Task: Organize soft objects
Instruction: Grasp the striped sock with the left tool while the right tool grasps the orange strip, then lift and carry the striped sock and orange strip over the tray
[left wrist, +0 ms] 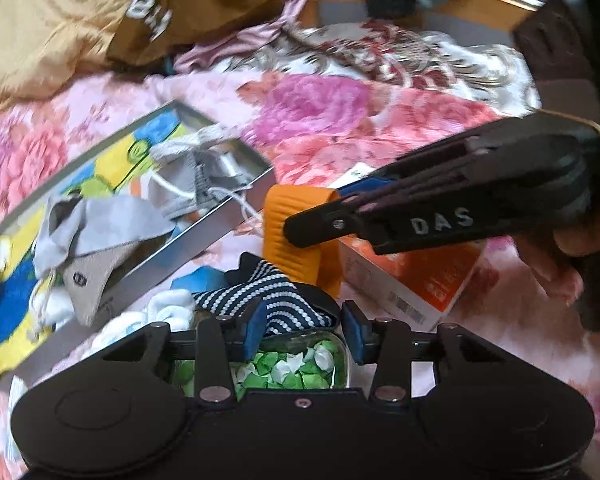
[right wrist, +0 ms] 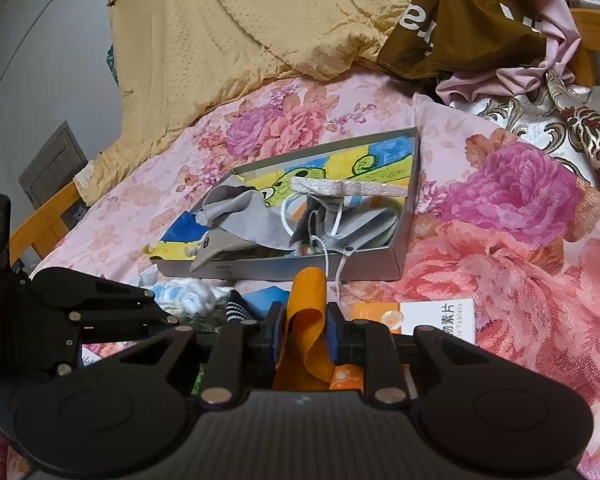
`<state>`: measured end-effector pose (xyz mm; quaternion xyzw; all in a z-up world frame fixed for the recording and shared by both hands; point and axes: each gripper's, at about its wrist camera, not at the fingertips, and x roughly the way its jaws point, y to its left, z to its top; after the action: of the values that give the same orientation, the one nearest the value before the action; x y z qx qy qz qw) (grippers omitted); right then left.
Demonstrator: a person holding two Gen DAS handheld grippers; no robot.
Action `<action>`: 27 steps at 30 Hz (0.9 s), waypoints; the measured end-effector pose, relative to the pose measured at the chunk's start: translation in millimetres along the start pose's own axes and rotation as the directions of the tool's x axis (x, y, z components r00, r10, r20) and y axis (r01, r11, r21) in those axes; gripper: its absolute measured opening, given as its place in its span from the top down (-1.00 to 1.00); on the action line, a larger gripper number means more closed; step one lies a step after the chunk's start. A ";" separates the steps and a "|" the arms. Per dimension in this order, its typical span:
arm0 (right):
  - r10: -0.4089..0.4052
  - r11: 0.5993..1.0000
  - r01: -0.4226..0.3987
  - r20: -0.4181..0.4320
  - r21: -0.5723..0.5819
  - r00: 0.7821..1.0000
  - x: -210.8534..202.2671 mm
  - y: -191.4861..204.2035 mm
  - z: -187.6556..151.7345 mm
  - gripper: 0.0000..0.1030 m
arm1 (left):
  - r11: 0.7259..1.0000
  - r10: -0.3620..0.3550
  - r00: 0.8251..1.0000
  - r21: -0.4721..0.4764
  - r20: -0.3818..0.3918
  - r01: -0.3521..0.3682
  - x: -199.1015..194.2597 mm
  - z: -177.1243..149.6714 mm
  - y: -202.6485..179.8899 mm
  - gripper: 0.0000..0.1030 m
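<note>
A navy sock with white stripes (left wrist: pixel 284 300) lies on the floral bed sheet (left wrist: pixel 340 120), on top of a glass jar of green and white paper bits (left wrist: pixel 296 368). My left gripper (left wrist: pixel 305 330) stands open around the sock; its left pad (left wrist: pixel 256 328) touches the fabric and the right pad stands a little off. Just beyond, my right gripper (right wrist: pixel 304 336) is shut on an orange ribbed cloth (right wrist: pixel 306 320), seen folded between its pads; the orange cloth (left wrist: pixel 288 236) hangs upright in the left wrist view. A grey shallow box (right wrist: pixel 284 270) behind holds grey socks (right wrist: pixel 240 216) and face masks.
A white and light blue sock (left wrist: pixel 168 312) lies left of the striped one. An orange tablet box (right wrist: pixel 436 316) rests on the sheet to the right. A yellow quilt (right wrist: pixel 260 32), a brown bag (right wrist: pixel 460 20) and patterned cloths are piled at the back by the wooden bed frame (left wrist: pixel 480 4).
</note>
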<state>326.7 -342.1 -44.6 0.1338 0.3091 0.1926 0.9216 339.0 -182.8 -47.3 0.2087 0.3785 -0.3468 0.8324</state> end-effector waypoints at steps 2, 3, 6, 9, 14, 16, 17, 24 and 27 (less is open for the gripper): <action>-0.001 1.000 0.001 -0.002 0.000 1.000 -0.6 -1.6 0.7 0.54 | 0.999 0.023 0.999 -0.032 -0.033 -0.024 5.1 5.5 -0.4 0.10; 0.000 1.000 0.000 -0.002 0.000 1.000 -0.8 -2.3 1.1 0.56 | 0.998 0.035 0.998 -0.043 -0.051 -0.037 8.1 8.4 -0.9 0.10; -0.002 1.000 0.002 -0.007 -0.003 1.000 -0.9 -3.0 1.5 0.63 | 0.996 0.071 0.992 -0.052 -0.102 -0.077 17.3 15.4 -2.5 0.11; -0.006 1.000 0.006 -0.003 -0.009 1.000 -2.2 -2.2 1.7 0.67 | 0.994 0.087 0.987 -0.054 -0.137 -0.095 24.8 19.2 -4.6 0.22; -0.009 1.000 0.009 0.007 -0.001 1.000 -4.1 -4.8 3.1 0.69 | 0.992 0.085 0.985 -0.080 -0.152 -0.097 30.0 22.2 -7.1 0.69; -0.010 1.000 0.010 0.008 -0.002 1.000 -4.3 -4.8 2.6 0.70 | 0.992 0.084 0.985 -0.080 -0.148 -0.097 30.3 22.2 -7.3 0.73; -0.011 1.000 0.011 0.010 -0.003 1.000 -4.6 -4.6 2.5 0.71 | 0.992 0.082 0.986 -0.086 -0.142 -0.095 29.0 21.8 -6.4 0.76; -0.025 1.000 0.025 0.031 -0.004 0.999 -7.5 -7.5 3.7 0.75 | 0.983 0.061 0.994 -0.165 -0.089 -0.075 10.3 15.1 6.4 0.86; -0.029 1.000 0.029 0.052 -0.007 0.998 -9.8 -9.0 4.3 0.77 | 0.976 0.075 0.996 -0.200 -0.051 -0.084 -2.2 13.1 11.8 0.90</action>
<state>324.6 -355.0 -39.5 0.1304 0.2864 0.1771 0.9325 352.9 -182.0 -36.4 0.1456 0.4210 -0.2685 0.8541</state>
